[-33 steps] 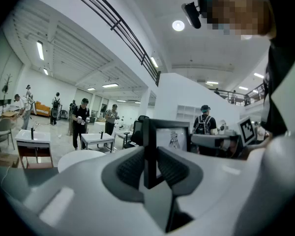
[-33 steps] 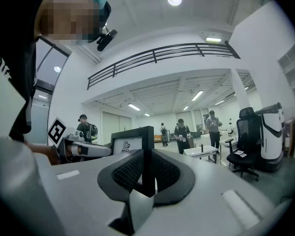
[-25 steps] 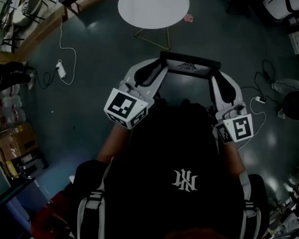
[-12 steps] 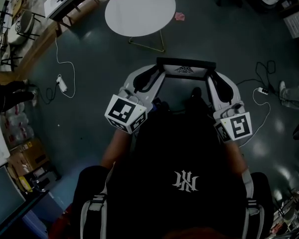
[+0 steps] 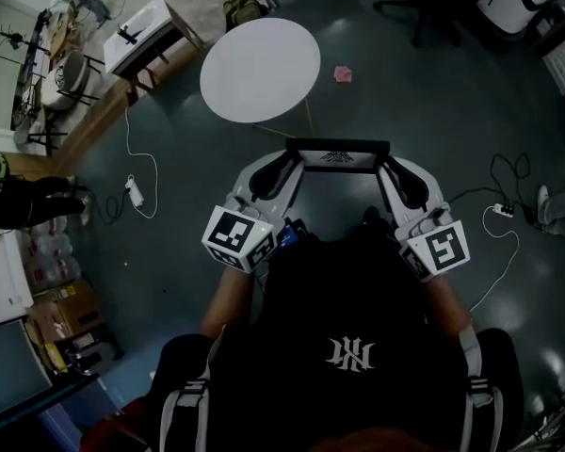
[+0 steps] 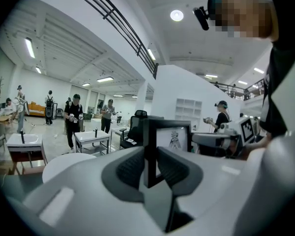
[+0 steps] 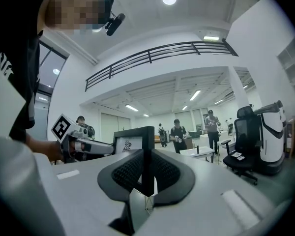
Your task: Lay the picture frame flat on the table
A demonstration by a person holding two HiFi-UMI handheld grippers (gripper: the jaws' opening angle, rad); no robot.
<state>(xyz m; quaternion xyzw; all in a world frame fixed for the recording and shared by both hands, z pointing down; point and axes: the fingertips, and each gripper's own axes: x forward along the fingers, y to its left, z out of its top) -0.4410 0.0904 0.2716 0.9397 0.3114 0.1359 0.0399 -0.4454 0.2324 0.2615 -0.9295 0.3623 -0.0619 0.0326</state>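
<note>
We hold the picture frame (image 5: 337, 146) upright in the air. Our left gripper (image 5: 296, 163) clamps its jaws on one side edge, our right gripper (image 5: 387, 165) on the other. The round white desk (image 5: 260, 69) stands ahead, apart from the frame.

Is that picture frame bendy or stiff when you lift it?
Probably stiff: the frame looks straight though only the left claw and right claw pinch its side edges. Likely light, since those pinches carry it. Its front may be glass, so fragile.
</note>
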